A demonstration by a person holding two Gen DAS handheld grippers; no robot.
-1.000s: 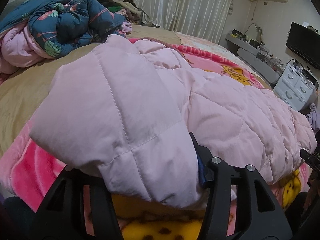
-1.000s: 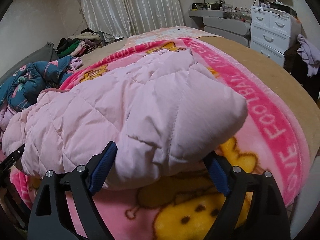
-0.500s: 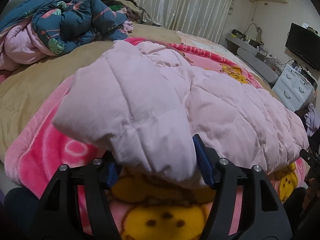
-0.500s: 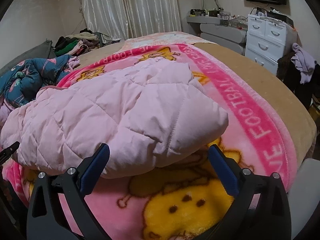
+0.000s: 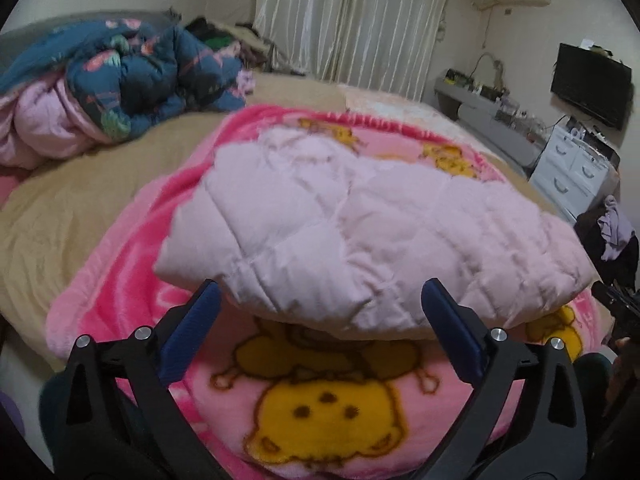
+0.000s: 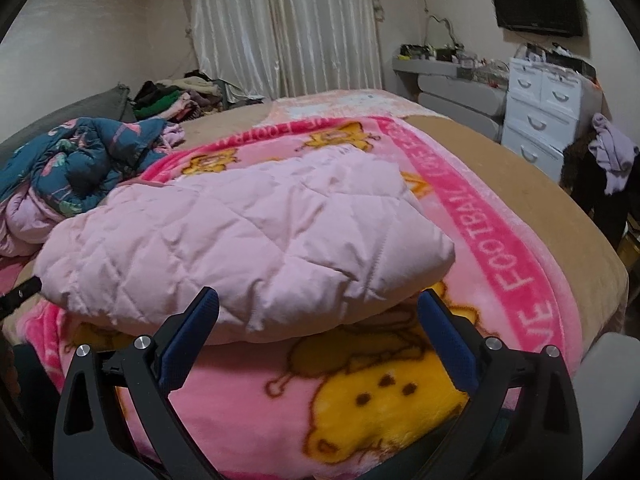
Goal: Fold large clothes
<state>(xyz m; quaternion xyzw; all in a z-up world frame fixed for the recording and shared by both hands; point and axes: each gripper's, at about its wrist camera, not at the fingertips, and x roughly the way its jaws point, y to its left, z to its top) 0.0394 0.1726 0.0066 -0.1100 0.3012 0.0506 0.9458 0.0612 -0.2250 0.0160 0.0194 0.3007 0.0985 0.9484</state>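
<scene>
One pale pink quilted padded jacket (image 5: 360, 236) lies folded into a thick bundle on the bright pink plush blanket with yellow cartoon bears (image 5: 328, 412), near the front edge of the bed (image 6: 552, 208). The left claw (image 5: 320, 328) is spreading its blue pads (image 5: 191, 336) right now, and nothing sits between them; the jacket's near edge lies just beyond the tips. The right claw (image 6: 318, 330) stands wide and released too, empty, with the bundle's front edge just ahead of it.

The risk from here, as I read it: that puffy filling wants to spring, and with no grip on it the top layer could lift and slide off, undoing the fold. A claw tip brushing the overhanging edge could also drag it askew.

The count: two claws, one pink jacket on the blanket, one blanket, one crumpled dark blue floral-print garment (image 6: 76, 164) well apart at the bed's far side.
</scene>
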